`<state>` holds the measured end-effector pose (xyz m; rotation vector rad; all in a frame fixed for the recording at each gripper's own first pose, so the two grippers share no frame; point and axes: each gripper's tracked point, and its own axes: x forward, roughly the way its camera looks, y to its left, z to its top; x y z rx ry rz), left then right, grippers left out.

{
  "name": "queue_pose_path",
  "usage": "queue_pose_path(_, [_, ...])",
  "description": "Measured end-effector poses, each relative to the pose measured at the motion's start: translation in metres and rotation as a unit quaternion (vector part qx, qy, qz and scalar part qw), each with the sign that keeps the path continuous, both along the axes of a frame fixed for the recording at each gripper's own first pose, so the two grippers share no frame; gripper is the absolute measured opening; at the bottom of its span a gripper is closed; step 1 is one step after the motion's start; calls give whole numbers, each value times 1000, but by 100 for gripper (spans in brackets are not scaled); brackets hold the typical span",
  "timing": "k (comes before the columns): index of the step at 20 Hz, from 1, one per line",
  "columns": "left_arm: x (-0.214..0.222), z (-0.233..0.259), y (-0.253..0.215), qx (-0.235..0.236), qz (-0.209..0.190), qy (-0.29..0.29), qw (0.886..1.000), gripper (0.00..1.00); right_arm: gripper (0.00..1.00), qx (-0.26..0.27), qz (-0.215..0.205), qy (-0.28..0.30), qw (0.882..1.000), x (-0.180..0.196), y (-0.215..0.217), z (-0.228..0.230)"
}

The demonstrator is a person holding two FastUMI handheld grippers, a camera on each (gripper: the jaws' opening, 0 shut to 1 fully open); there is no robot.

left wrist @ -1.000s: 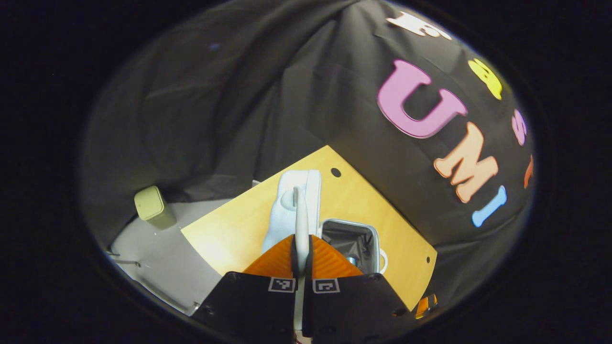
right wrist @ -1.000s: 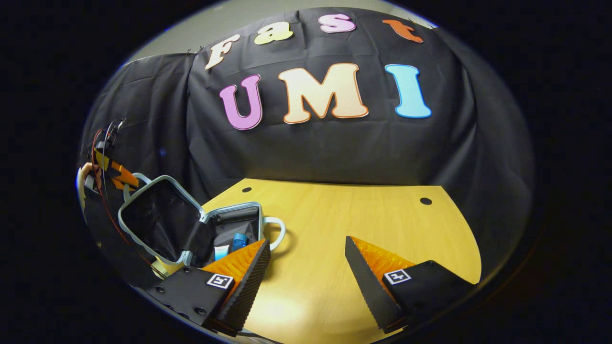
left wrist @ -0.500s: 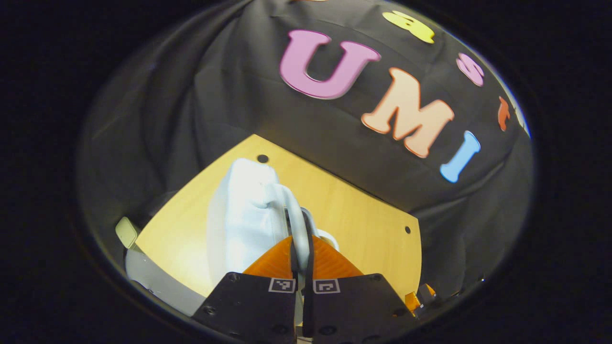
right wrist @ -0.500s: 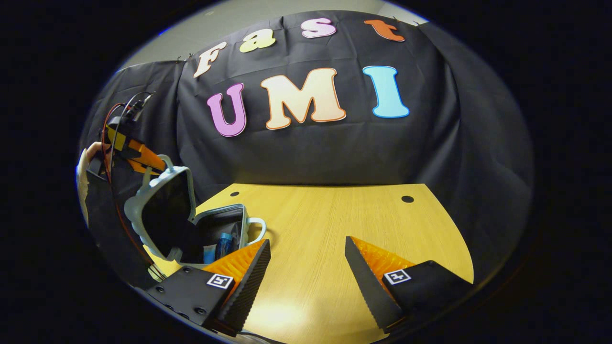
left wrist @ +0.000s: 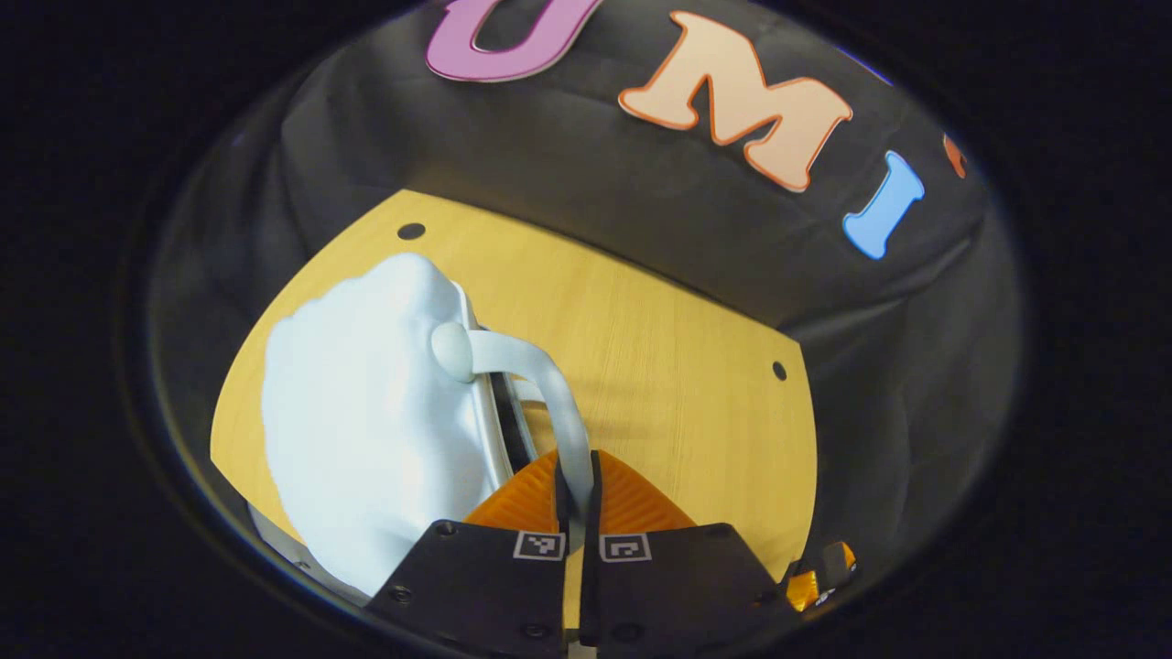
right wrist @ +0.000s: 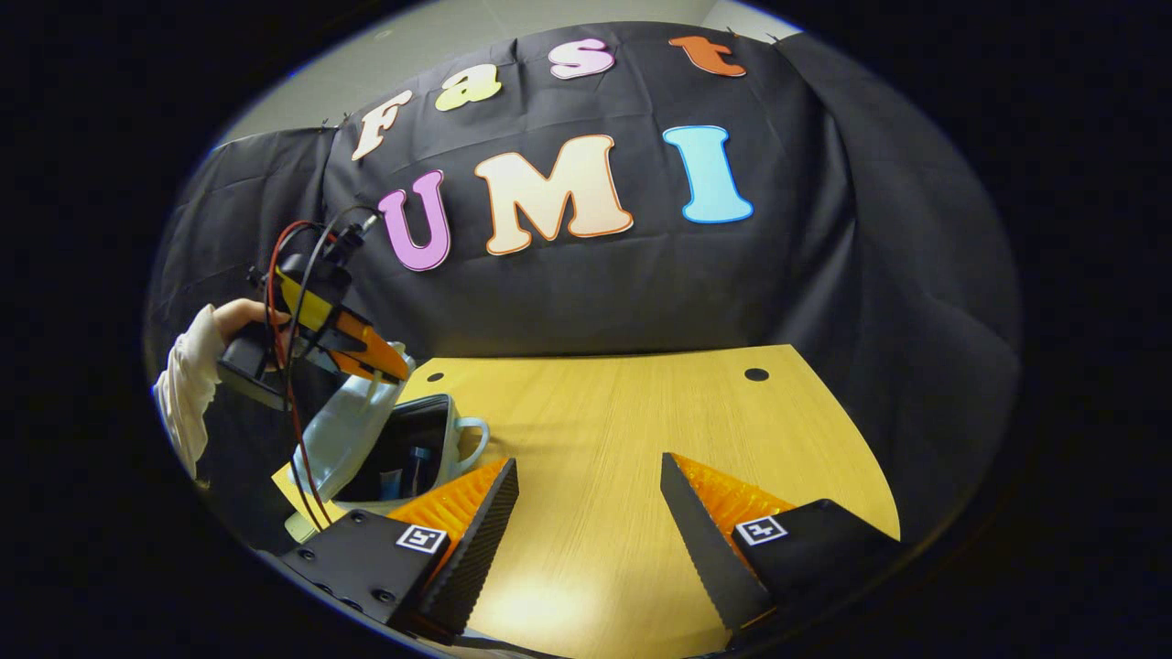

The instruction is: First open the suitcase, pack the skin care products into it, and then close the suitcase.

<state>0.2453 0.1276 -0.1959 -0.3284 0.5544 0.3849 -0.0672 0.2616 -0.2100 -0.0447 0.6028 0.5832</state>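
One wooden table (right wrist: 641, 439), the largest item we log, carries a pale suitcase (left wrist: 366, 430) near its left edge as the right gripper view has it. We note the suitcase lid (right wrist: 343, 430) tilted over the base, partly shut, with skin care products (right wrist: 417, 462) visible inside. Our left gripper (left wrist: 577, 476) has its fingers pressed together on the lid handle (left wrist: 540, 375). Our right gripper (right wrist: 586, 513) hovers over bare tabletop, fingers wide apart, empty.
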Motion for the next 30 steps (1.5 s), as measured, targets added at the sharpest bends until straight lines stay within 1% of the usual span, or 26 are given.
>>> queue_pose_path(3, [19, -29, -5, -8, 2, 35, 999, 0, 98, -5, -13, 5, 1000, 3, -12, -7])
queue_pose_path(7, [43, -67, 5, -15, 13, 80, 997, 0, 98, -11, -20, 17, 1000, 2, -24, -16])
queue_pose_path(10, [52, -80, 5, -17, 18, 101, 995, 0, 98, -11, -20, 21, 1000, 2, -25, -17])
queue_pose_path(11, [55, -82, 4, -21, 17, 104, 994, 2, 98, -10, -19, 21, 1000, 3, -24, -18])
queue_pose_path(12, [56, -87, 2, -28, 16, 107, 994, 6, 98, -8, -18, 21, 1000, 4, -23, -17])
queue_pose_path(13, [55, -87, 2, -31, 19, 109, 993, 17, 98, -5, -17, 20, 1000, 4, -21, -16])
queue_pose_path(14, [49, -88, -1, -36, 16, 110, 993, 19, 98, -1, -16, 19, 1000, 4, -18, -13])
queue_pose_path(15, [45, -85, -7, -34, 8, 112, 993, 41, 98, 3, -14, 16, 1000, 5, -15, -10])
queue_pose_path(16, [40, -85, -11, -25, -2, 117, 993, 47, 98, 6, -13, 13, 1000, 5, -11, -8])
queue_pose_path(17, [35, -80, -16, -7, -13, 121, 993, 58, 98, 11, -11, 9, 1000, 6, -8, -4])
queue_pose_path(18, [29, -78, -23, 10, -26, 125, 992, 65, 98, 17, -10, 5, 1000, 6, -4, 1])
queue_pose_path(19, [19, -76, -31, 24, -42, 133, 990, 75, 98, 25, -9, 2, 1000, 5, 1, 6])
queue_pose_path(21, [-6, -69, -46, 53, -71, 141, 986, 88, 98, 37, -7, -3, 999, 2, 10, 14])
queue_pose_path(22, [-17, -68, -49, 68, -84, 140, 984, 89, 94, 43, -6, -8, 999, 0, 15, 18])
queue_pose_path(24, [-34, -59, -66, 94, -103, 126, 982, 90, 94, 56, -4, -17, 998, -3, 23, 31])
queue_pose_path(25, [-44, -53, -73, 106, -113, 118, 981, 89, 98, 64, -5, -20, 998, -4, 27, 39])
queue_pose_path(28, [-71, -32, -88, 158, -129, 93, 975, 88, 98, 87, -13, -36, 996, -7, 35, 62])
queue_pose_path(30, [-84, -24, -98, 180, -139, 74, 971, 88, 98, 96, -17, -48, 994, -10, 39, 76])
